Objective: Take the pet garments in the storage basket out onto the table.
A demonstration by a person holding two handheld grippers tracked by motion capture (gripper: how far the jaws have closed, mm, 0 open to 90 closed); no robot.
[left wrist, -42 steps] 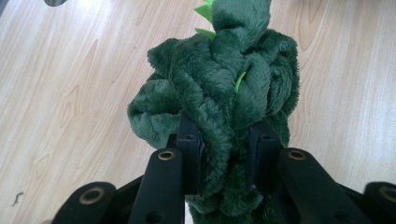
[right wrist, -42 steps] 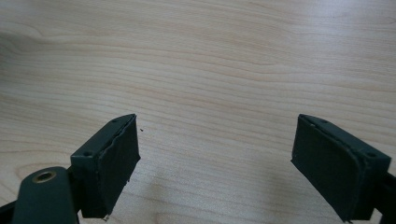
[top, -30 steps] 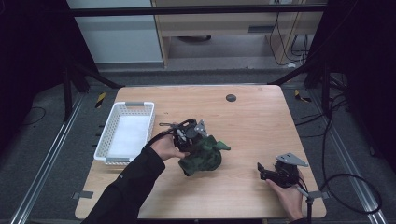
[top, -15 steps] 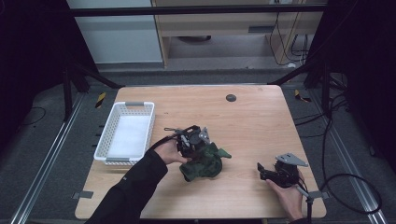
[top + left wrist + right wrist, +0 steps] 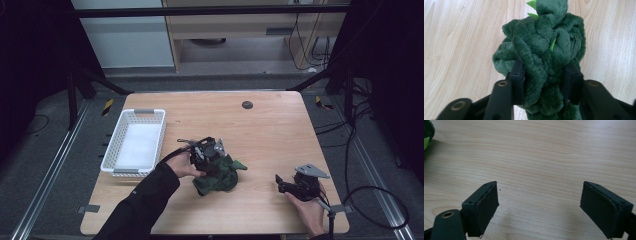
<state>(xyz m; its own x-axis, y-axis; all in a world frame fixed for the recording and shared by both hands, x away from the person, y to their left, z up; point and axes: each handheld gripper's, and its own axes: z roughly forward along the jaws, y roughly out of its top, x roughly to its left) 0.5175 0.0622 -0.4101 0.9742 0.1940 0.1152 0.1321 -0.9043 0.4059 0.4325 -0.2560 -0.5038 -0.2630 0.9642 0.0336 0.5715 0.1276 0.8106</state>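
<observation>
Your left gripper [image 5: 544, 75] is clamped on the green plush toy [image 5: 544, 47], jaws pressed into the fur on either side of a bunched fold, with the pile bulging between and above them. In the high view the same left gripper [image 5: 210, 152] sits on the toy [image 5: 217, 175], and the toy is just right of the white basket [image 5: 134, 143], near it but not touching. Can't tell from the high view if the toy is fully off the table [image 5: 280, 125] or dragging on it; the left gripper view suggests it's lifted a little, wood showing behind it. Your right gripper [image 5: 546, 207] has its jaws wide apart over bare wood, holding nothing; in the high view that right gripper [image 5: 292, 186] sits well to the right of the basket, beyond the toy, near the front edge of the table. Step in hand, as I read it: grasp made, transfer about to start. Likely goal is the basket, which looks empty. Next move calls for a lift high enough to clear the basket's near wall, a carry toward it, then opening the jaws over its middle. Grip is on soft fold only, so keep the carry smooth or the plush may slip. The right gripper isn't needed.
</observation>
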